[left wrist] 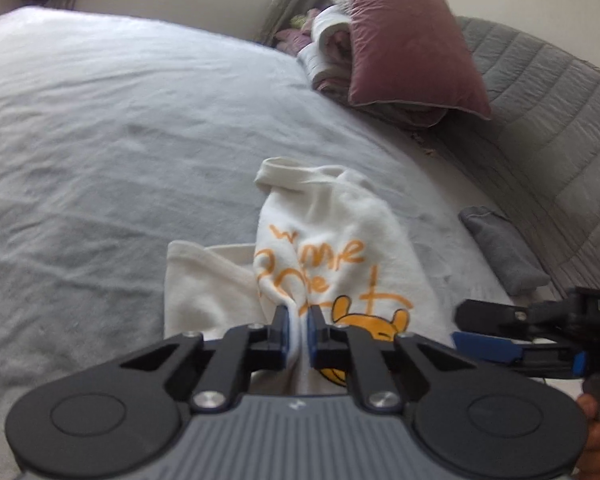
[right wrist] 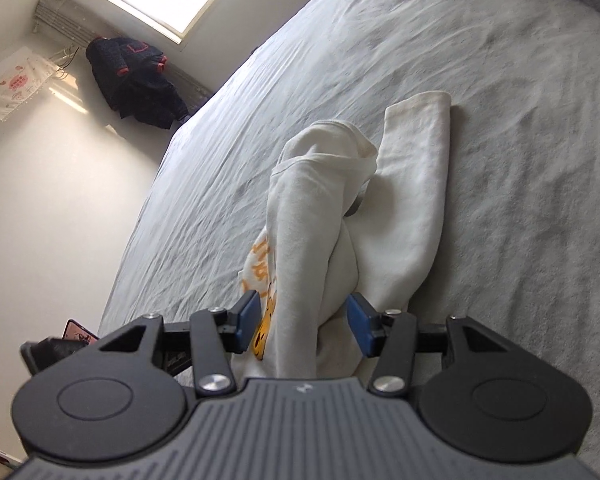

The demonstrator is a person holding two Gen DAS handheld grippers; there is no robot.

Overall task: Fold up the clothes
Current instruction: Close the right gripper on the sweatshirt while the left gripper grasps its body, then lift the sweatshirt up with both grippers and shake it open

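A cream-white sweatshirt [left wrist: 332, 216] with orange lettering and a yellow cartoon bear lies bunched on the grey bed sheet [left wrist: 100, 140]. My left gripper [left wrist: 299, 330] is shut on a fold of it near the print, and the cloth rises between the blue pads. In the right wrist view the sweatshirt [right wrist: 412, 200] stretches away, one sleeve straight and the body rolled beside it. My right gripper [right wrist: 304, 318] stands open, with the rolled cloth lying between its blue pads, which do not squeeze it. The right gripper [left wrist: 460, 330] also shows at the right of the left wrist view, beside the shirt's edge.
A mauve pillow [left wrist: 404, 40] leans on folded bedding at the back right. A grey quilted cover [left wrist: 548, 120] and a small grey cloth [left wrist: 500, 248] lie to the right. A dark jacket [right wrist: 136, 80] hangs under the window. A hand [left wrist: 596, 432] holds the right gripper.
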